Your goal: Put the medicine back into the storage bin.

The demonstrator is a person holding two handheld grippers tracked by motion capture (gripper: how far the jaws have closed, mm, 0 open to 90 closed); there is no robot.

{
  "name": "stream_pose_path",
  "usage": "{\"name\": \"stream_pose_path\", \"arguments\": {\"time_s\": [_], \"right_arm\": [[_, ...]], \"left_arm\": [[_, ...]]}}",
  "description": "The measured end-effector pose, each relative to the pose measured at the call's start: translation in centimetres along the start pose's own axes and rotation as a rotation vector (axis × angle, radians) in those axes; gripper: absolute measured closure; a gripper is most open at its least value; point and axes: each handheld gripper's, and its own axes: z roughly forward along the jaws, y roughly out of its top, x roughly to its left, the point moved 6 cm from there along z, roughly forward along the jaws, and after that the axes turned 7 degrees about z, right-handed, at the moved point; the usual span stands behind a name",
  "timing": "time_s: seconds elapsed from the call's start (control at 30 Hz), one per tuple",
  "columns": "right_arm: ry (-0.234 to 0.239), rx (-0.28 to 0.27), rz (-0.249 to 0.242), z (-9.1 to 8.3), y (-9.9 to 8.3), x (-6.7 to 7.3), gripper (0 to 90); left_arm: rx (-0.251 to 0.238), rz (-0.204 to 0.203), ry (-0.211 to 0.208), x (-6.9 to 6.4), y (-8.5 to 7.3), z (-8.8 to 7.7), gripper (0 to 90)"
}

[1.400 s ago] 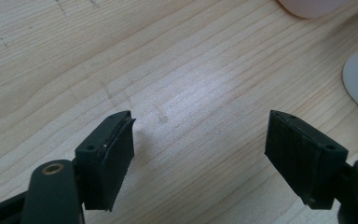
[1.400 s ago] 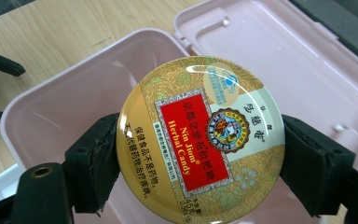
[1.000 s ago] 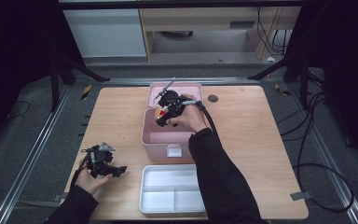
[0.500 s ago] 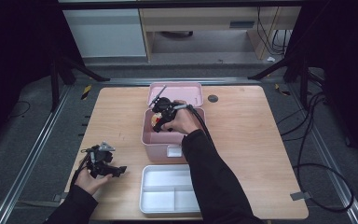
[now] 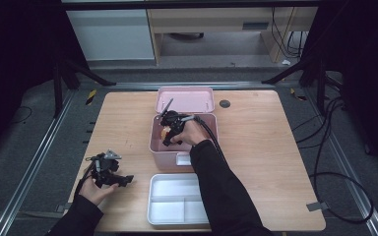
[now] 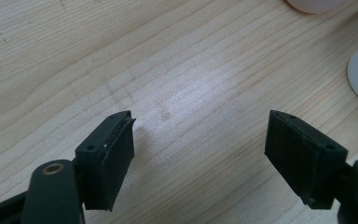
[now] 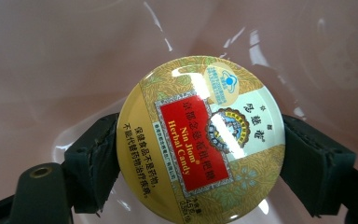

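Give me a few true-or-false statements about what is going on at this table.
1. The right gripper holds a round candy tin. True.
2. The tin is over the white tray. False: it is inside the pink box.
3. The left gripper holds nothing. True: its jaws stand apart over the bare table.
4. The pink box is closed. False: its lid is open.

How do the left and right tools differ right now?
The right tool grips a round yellow candy tin by its sides; the left tool holds nothing. The right reaches inside the pink box; the left rests over bare wooden table. Both stand wide.
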Motion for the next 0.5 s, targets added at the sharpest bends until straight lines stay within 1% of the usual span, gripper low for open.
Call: {"name": "stream_pose_path", "arguments": {"time_s": [0.07, 0.13, 0.2, 0.3, 0.37, 0.4, 0.5], "right_arm": [[0.009, -0.005, 0.005, -0.1, 0.0, 0.2, 19.3], [0.011, -0.027, 0.009, -0.4, 0.1, 0.3, 17.1], [0.011, -0.037, 0.021, -0.8, 0.2, 0.3, 15.6], [0.005, -0.045, 0.02, -1.5, 0.3, 0.3, 15.7], [0.001, -0.065, 0.017, -2.2, 0.4, 0.3, 16.9], [0.002, -0.074, 0.025, -2.7, 0.3, 0.3, 17.2], [-0.007, -0.123, 0.024, -4.5, 0.4, 0.2, 18.9]], "left_arm": [[0.0, 0.0, -0.001, 0.0, 0.0, 0.0, 23.5], [0.002, 0.001, 0.0, 0.0, 0.0, 0.0, 23.4], [0.004, 0.003, 0.0, 0.0, 0.0, 0.0, 23.4], [0.003, 0.004, -0.001, -0.1, 0.0, 0.0, 23.4], [0.002, 0.001, -0.002, 0.0, 0.0, 0.0, 23.5], [0.001, 0.001, -0.001, 0.0, 0.0, 0.0, 23.5], [-0.003, -0.002, 0.0, 0.0, 0.0, 0.0, 23.6]]}}
